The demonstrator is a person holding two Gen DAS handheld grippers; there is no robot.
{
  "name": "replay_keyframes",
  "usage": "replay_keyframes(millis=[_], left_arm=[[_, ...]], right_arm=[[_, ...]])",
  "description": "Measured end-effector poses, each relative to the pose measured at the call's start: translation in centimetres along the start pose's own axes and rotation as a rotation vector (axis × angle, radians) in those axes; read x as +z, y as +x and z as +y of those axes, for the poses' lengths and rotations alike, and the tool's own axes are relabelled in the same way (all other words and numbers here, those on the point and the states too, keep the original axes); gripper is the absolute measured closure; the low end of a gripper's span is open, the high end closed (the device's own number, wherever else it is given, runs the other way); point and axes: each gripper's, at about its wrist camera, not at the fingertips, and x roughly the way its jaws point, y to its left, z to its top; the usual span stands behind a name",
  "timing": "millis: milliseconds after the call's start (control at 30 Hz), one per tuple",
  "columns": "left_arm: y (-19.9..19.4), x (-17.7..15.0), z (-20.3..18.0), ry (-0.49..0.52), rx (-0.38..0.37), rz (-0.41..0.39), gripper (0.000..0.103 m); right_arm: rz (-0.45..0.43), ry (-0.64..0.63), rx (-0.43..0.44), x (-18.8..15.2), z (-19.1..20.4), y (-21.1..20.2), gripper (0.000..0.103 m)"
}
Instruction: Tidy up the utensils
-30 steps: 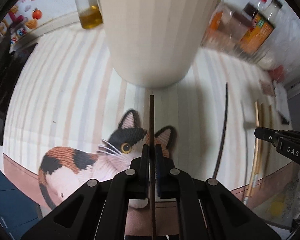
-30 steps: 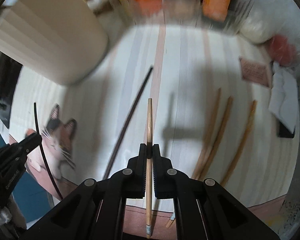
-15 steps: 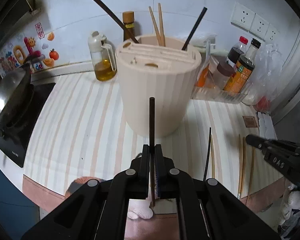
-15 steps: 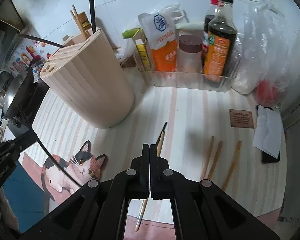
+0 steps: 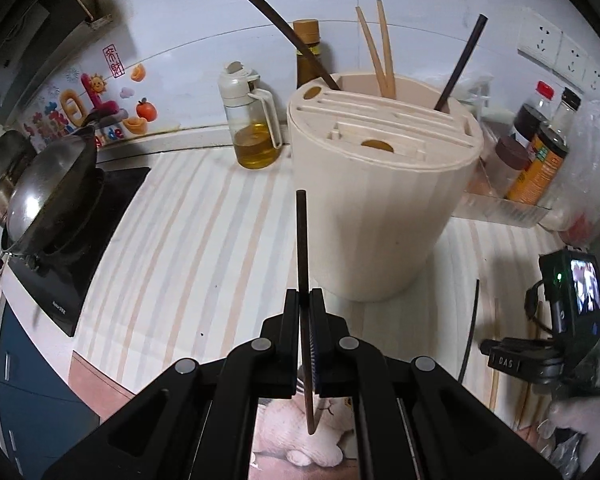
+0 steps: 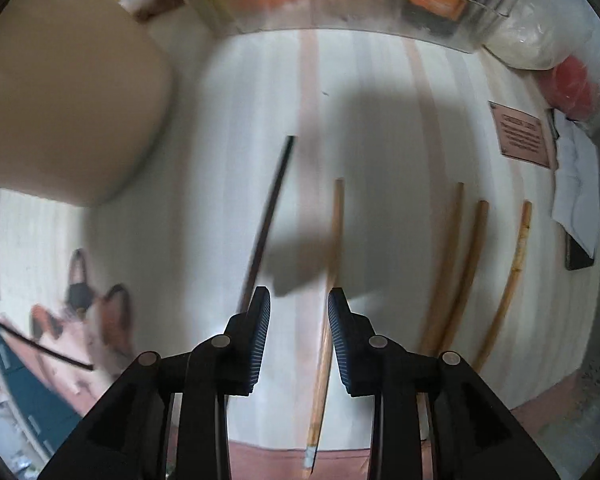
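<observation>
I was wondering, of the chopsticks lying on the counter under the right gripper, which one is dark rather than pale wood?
It is the leftmost chopstick, thin and nearly black, slanting toward the holder. The other four lying to its right are light wood.

A dark chopstick (image 5: 302,276) stands near-vertical at centre frame in the left wrist view. Behind it, upper right, sits a cream utensil holder (image 5: 380,216) with two dark and two wooden chopsticks leaning inside. In the right wrist view, one dark chopstick (image 6: 269,216) and four wooden chopsticks (image 6: 460,264) lie flat across the centre and right.
</observation>
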Motion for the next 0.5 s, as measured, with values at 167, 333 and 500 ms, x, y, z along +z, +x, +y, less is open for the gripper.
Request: replay_keyframes(millis=[167, 333, 500], left_arm=[[0.2, 0.2, 0.1, -0.001, 0.017, -0.002, 0.101], [0.5, 0.3, 0.3, -0.016, 0.022, 0.001, 0.101], [0.6, 0.2, 0.4, -0.013, 0.028, 0.002, 0.101]], right_arm=[[-0.04, 0.047, -0.02, -0.1, -1.6, -1.0, 0.071], [0.039, 0.038, 0.007, -0.1, -2.4, 0.9, 0.07], [-0.023, -0.063, -0.065, -0.9, -0.5, 1.3, 0.085]])
